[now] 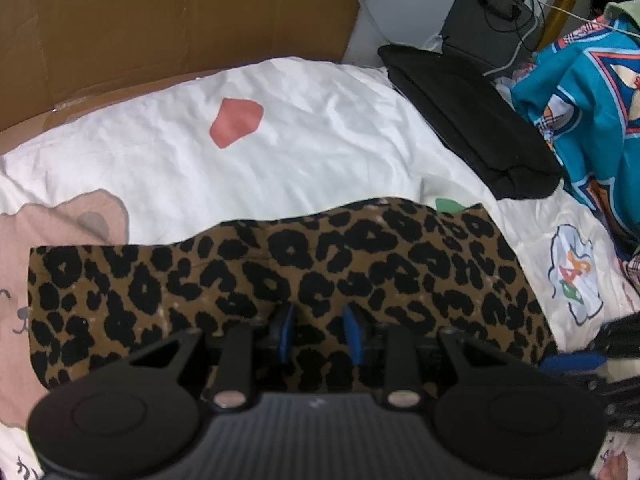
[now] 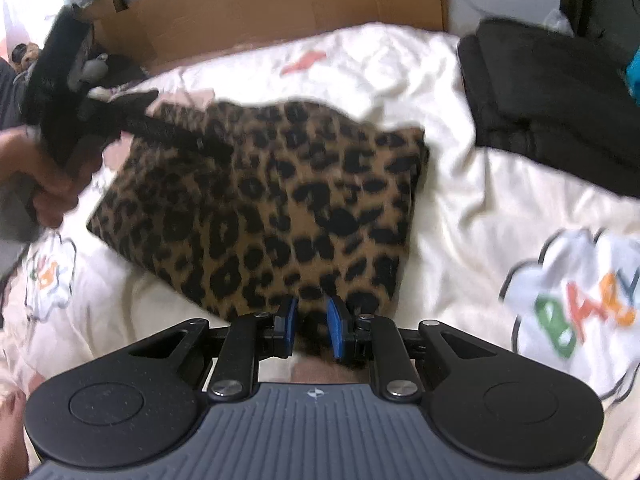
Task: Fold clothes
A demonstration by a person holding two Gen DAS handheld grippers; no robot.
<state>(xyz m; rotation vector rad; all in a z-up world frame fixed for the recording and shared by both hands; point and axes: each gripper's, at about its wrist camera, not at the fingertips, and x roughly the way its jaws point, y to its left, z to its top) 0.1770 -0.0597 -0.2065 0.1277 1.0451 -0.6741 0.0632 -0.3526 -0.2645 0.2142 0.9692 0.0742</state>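
Observation:
A folded leopard-print garment [image 1: 280, 272] [image 2: 272, 200] lies on the white cartoon-print quilt [image 1: 300, 152]. My left gripper [image 1: 320, 330] is down on the garment's top. Its blue pads are sunk into the cloth with a ridge of it between them. From the right wrist view, a hand [image 2: 48, 184] holds that left gripper [image 2: 200, 142] at the garment's far left corner. My right gripper [image 2: 313, 322] is at the garment's near edge. Its jaws stand a little apart with the edge of the cloth between them, and the pads do not visibly press on it.
A folded black garment [image 1: 472, 120] [image 2: 552, 112] lies at the back right of the quilt. Teal patterned clothing [image 1: 588, 112] is piled beyond it. Brown cardboard [image 1: 160, 20] lines the far side. A dark box with cables [image 1: 492, 4] stands at the back.

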